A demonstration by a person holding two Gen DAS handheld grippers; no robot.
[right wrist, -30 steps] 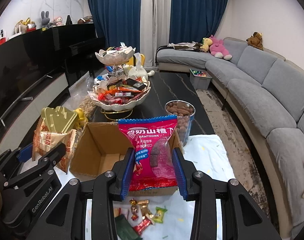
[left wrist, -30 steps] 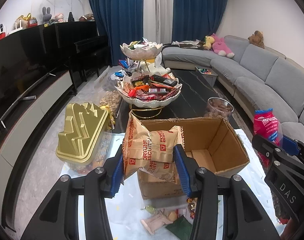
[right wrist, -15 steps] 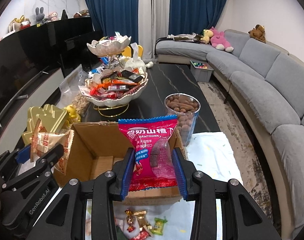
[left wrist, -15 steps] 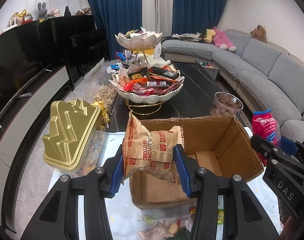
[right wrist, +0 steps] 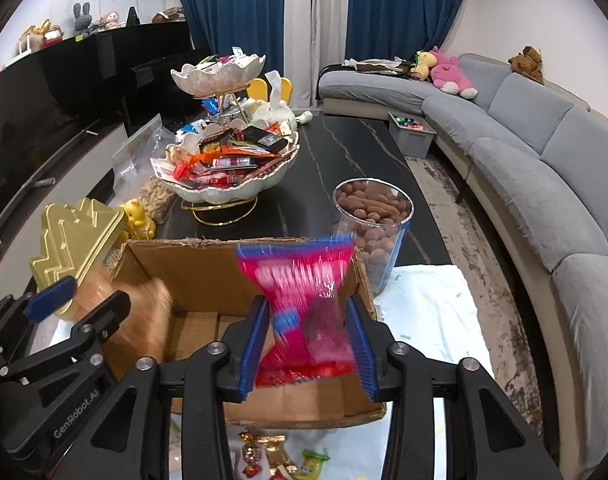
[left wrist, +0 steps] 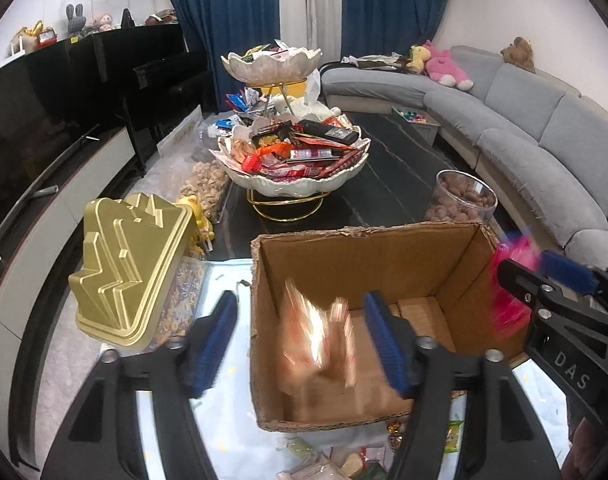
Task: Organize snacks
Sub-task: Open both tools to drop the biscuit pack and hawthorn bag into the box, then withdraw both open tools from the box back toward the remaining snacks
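Midair, blurred biscuit packet between spread left tongs, above cardboard box.

The right gripper has its jaws around a motion-blurred pink snack bag over the open cardboard box. At left, the left gripper sits by a blurred orange packet. A nut jar stands just beyond the box on the bench.

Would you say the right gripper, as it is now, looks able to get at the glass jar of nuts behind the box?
Probably not yet: the right gripper has the blurred pink packet between its jaws, and the cardboard box partly stands before the glass jar.
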